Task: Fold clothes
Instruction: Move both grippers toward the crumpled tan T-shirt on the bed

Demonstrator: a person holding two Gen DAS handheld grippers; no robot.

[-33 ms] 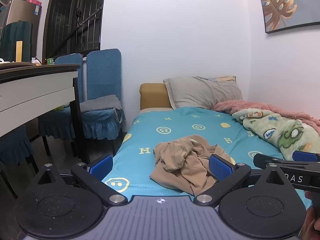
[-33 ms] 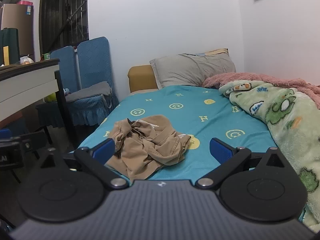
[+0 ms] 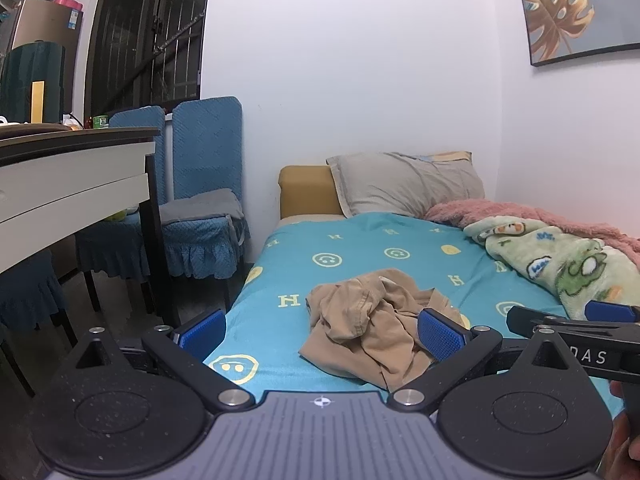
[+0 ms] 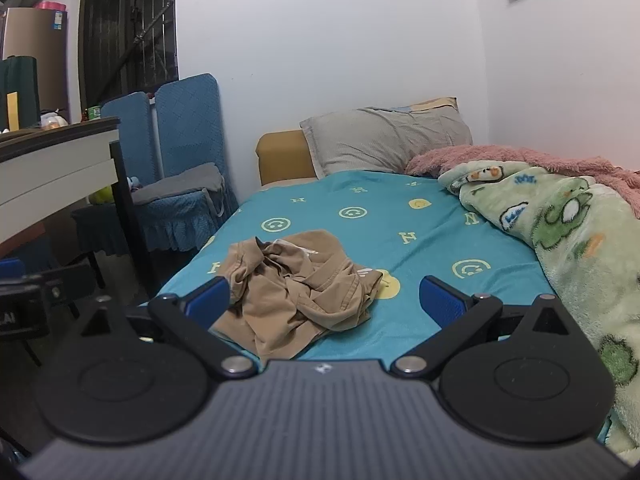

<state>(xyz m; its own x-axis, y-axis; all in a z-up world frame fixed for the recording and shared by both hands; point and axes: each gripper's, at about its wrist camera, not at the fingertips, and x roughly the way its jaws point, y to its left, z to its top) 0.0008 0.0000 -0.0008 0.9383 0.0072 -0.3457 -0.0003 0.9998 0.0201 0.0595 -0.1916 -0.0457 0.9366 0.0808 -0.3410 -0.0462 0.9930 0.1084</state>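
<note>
A tan garment (image 3: pixel 372 328) lies crumpled in a heap on the bed (image 3: pixel 360 248), toward the foot end and nearer the bed's left edge than the wall side. It is bunched and creased; its long axis cannot be told for certain, though the heap spreads slightly more from the foot of the bed toward the pillow (image 3: pixel 404 182) than across. Which end is the waist or collar cannot be told.

The left gripper (image 3: pixel 320 334) hangs above the foot of the bed, fingers (image 3: pixel 440 338) spread wide, nothing between them. The right gripper (image 4: pixel 325 303) is beside it, also over the foot of the bed, fingers (image 4: pixel 442 302) likewise wide apart and empty. Neither touches the garment. Part of a hand (image 3: pixel 622 436) shows at the lower right of the left wrist view.

On the bed, a green cartoon-print blanket (image 4: pixel 568 224) lies along the wall side, well apart from the garment, with a pink blanket (image 4: pixel 500 156) behind it near the pillow. The bed sheet is teal with yellow smiley faces and letter "H" marks. Left of the bed stand two chairs (image 3: pixel 204 184) with blue covers, and nearer, a counter (image 3: pixel 76 176). A framed picture (image 3: pixel 576 8) of a gold leaf hangs on the wall above the bed.

Writing: "DAS" is partly legible on the right gripper's body as seen from the left wrist view.
</note>
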